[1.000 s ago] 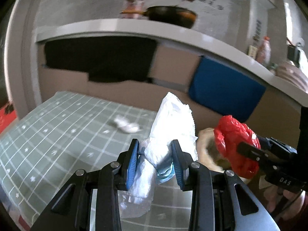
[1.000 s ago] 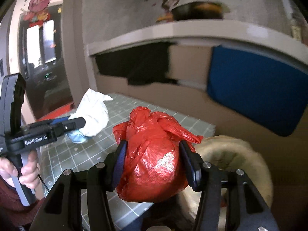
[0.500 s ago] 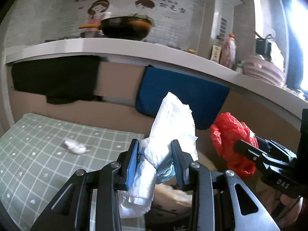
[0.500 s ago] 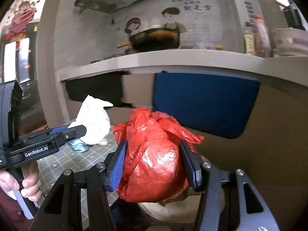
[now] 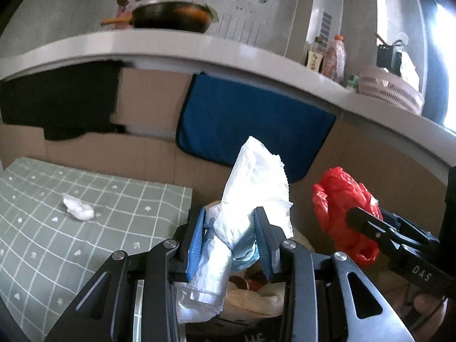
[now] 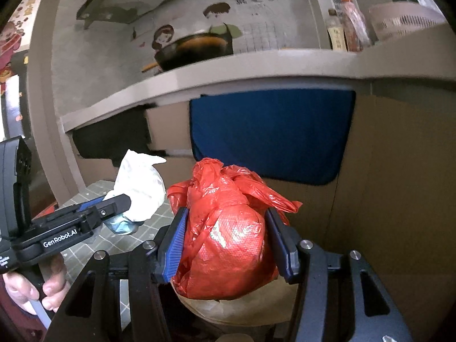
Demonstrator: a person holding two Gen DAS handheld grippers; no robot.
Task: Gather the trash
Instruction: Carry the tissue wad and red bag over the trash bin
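"GenRobot.AI" is printed in white on the side of the left claw [image 6: 125,202], and "DAS" on the side of the right claw [image 5: 367,228]. The wall above the worktop [image 5: 199,48] carries Chinese characters and two cartoon figures; the characters are too small to read.

Counted: two claws, one white bag [image 5: 250,199], one red bag [image 6: 228,239], one white wad [image 5: 78,209], one pan [image 5: 173,17], two bottles [image 5: 335,55] on the worktop beside a pink basket [image 5: 390,89], one blue cloth [image 5: 250,122] and one black cloth [image 5: 62,99] hanging below the worktop edge.

The left claw [image 5: 229,240] is clenched on the white bag: its blue pads pinch the bag's middle, the crumpled top rising above the fingertips and the tail hanging below them. The right claw [image 6: 228,245] is clenched on the red bag, which bulges between the pads, knotted handles sticking up past them. Both bags are held in the air, the red one to the right of the white one and near it, not touching.

Beneath both claws lies a bin [image 6: 242,310] with a pale liner, with some trash in it. The white wad lies alone on the green checked cloth [image 5: 85,250], well left of the left claw.
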